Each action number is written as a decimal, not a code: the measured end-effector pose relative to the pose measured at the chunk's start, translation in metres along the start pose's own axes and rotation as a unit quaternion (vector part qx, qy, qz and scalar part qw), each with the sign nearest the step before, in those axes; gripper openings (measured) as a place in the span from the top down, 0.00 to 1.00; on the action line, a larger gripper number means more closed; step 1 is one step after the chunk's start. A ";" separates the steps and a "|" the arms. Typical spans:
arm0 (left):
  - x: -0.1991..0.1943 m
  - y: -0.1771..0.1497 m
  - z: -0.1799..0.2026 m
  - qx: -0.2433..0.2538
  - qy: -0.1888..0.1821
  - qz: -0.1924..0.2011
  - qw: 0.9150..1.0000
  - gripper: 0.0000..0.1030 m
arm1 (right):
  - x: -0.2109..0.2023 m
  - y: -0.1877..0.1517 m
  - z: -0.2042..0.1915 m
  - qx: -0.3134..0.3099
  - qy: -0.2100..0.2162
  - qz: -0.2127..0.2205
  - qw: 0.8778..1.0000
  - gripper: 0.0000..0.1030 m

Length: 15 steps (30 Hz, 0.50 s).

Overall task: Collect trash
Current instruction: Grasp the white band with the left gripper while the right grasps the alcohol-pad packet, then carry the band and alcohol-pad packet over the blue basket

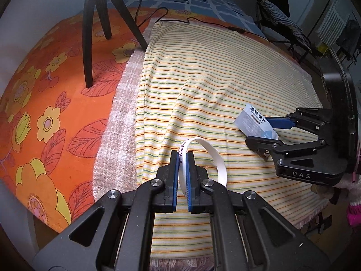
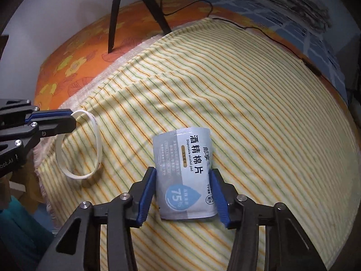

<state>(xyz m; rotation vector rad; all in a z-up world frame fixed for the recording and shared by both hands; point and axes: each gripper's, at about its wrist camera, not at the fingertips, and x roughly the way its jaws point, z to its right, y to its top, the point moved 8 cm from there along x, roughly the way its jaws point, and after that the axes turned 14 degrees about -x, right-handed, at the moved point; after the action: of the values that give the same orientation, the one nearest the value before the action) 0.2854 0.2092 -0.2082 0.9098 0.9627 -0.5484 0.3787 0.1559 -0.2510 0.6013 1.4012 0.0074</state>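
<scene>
Right wrist: pad packet [image 2: 185, 176] between right gripper [image 2: 183, 190] jaws

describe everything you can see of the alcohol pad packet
The alcohol pad packet is a flat grey-blue foil-looking sachet with crimped edges, curled slightly. It carries Chinese characters, "Disposable alcohol pad" and a blue droplet marked 75%. It lies on the striped cloth, between the blue pads of the right gripper, which bracket its sides; whether they press it yet is unclear. In the left wrist view it shows between the same fingers.
</scene>
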 end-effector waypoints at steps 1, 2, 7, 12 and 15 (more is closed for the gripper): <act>-0.002 -0.002 0.001 0.000 -0.002 0.000 1.000 0.96 | -0.004 -0.002 0.000 0.004 0.000 0.003 1.000 0.51; -0.004 -0.004 0.003 0.001 -0.004 0.001 1.000 0.96 | -0.008 -0.006 0.001 0.007 -0.001 0.006 1.000 0.51; -0.014 -0.012 0.011 0.006 -0.011 0.006 1.000 0.96 | -0.029 -0.016 -0.008 0.018 -0.002 0.025 1.000 0.51; -0.029 -0.025 0.018 0.002 -0.026 0.008 1.000 0.96 | -0.052 -0.032 -0.017 0.035 -0.001 0.045 0.998 0.51; -0.039 -0.036 0.023 0.004 -0.034 0.008 0.999 0.96 | -0.069 -0.045 -0.025 0.045 -0.001 0.054 0.998 0.51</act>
<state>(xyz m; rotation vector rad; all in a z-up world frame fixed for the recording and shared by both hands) 0.2499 0.1710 -0.1824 0.9003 0.8908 -0.5672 0.3273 0.1030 -0.2069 0.7506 1.3701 0.0304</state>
